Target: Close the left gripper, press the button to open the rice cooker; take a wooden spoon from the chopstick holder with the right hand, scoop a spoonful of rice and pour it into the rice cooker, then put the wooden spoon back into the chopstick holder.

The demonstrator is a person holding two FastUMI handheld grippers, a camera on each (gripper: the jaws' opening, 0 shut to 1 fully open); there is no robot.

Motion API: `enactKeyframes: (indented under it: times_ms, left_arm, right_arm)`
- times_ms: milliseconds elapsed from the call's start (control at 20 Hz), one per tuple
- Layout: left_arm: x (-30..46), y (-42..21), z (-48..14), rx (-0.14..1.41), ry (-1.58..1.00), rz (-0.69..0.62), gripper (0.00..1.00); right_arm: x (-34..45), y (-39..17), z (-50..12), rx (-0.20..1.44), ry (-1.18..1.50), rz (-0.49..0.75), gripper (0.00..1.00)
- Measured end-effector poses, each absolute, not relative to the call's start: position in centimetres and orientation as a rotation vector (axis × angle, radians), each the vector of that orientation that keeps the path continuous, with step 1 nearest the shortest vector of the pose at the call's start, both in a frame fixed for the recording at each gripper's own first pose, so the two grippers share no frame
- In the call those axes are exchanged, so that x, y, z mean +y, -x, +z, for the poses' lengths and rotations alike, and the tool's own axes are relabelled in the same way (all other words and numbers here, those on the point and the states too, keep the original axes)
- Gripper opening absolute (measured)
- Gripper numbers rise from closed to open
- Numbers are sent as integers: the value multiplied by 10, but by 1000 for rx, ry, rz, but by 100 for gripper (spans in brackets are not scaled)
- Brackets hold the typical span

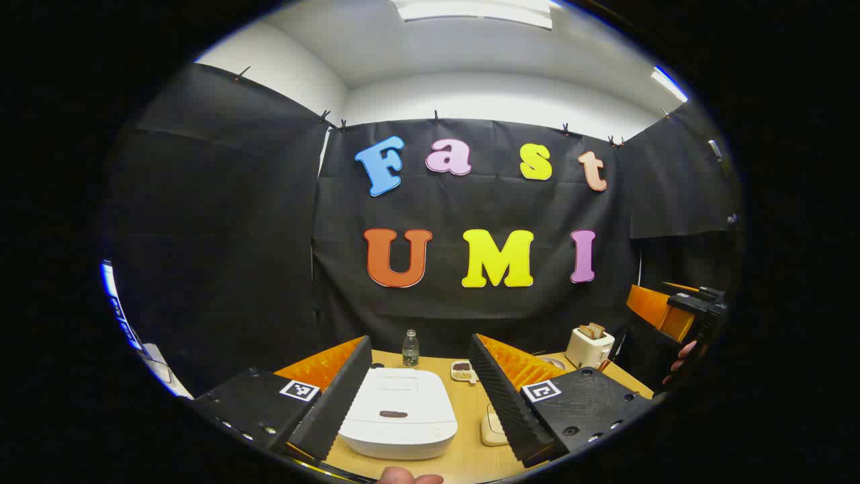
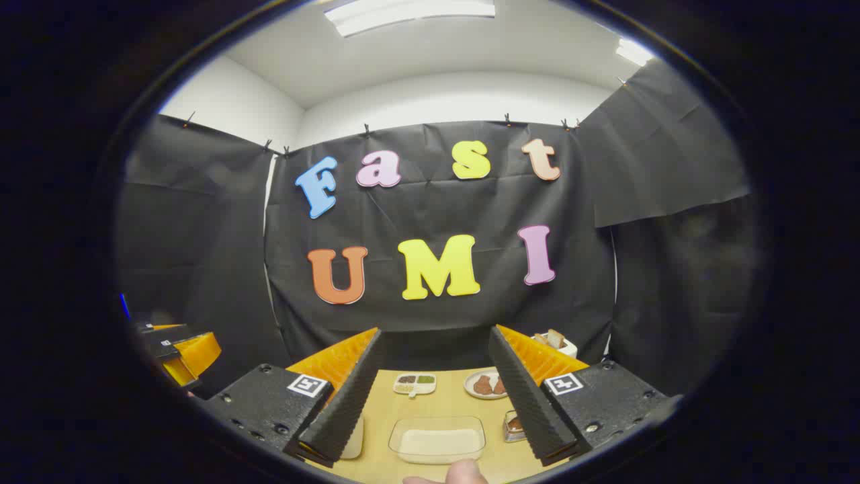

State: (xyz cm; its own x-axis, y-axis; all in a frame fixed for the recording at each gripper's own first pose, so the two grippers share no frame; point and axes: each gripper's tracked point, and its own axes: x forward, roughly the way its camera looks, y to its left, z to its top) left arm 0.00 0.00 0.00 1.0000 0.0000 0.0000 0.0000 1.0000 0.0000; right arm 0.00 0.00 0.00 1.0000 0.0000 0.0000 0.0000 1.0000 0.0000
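Ribbed open claw [image 1: 420,396], rounded white rice cooker [image 1: 398,411]

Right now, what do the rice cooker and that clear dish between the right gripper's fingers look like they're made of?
The rice cooker looks like white moulded plastic, smooth with a soft sheen and rounded edges; its lid is down. The clear dish is see-through with a thick rounded rim, so glass or clear plastic; I cannot tell which. It holds something pale, likely the rice. The table looks like light wood or laminate.
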Motion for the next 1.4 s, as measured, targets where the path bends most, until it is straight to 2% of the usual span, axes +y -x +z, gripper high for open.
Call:
enactKeyframes:
  times_ms: [300, 350, 400, 750, 800, 850, 1150, 1250, 1400]
  left_arm:
    - [2, -8, 0, 5, -5, 12, 94]
    - [1, -7, -1, 6, -2, 10, 94]
    - [0, -8, -1, 5, -1, 7, 94]
    - [-5, -10, -5, 18, -10, 1, 94]
    - [-5, -10, -5, 20, -9, 0, 94]
    - [-5, -9, -7, 23, -6, 2, 94]
    - [-7, -16, -12, 44, -1, 7, 94]
    - [-10, -18, -24, 71, -4, 5, 94]
    - [-19, -23, -47, 147, 24, -26, 94]
  right_arm:
    - [-3, -1, -2, 1, -7, 5, 100]
    - [-6, -1, -2, -1, -8, 2, 96]
    - [-9, -2, -1, -3, -5, -3, 100]
    - [-20, -4, -5, 10, -5, -23, 100]
    - [-20, -5, -7, 16, -5, -19, 96]
    - [-19, -6, -8, 17, -6, -17, 100]
    - [-25, -12, -10, 19, 4, -10, 100]
    - [-28, -17, -16, 38, 8, -4, 96]
    - [-37, -24, -23, 65, 6, -7, 100]
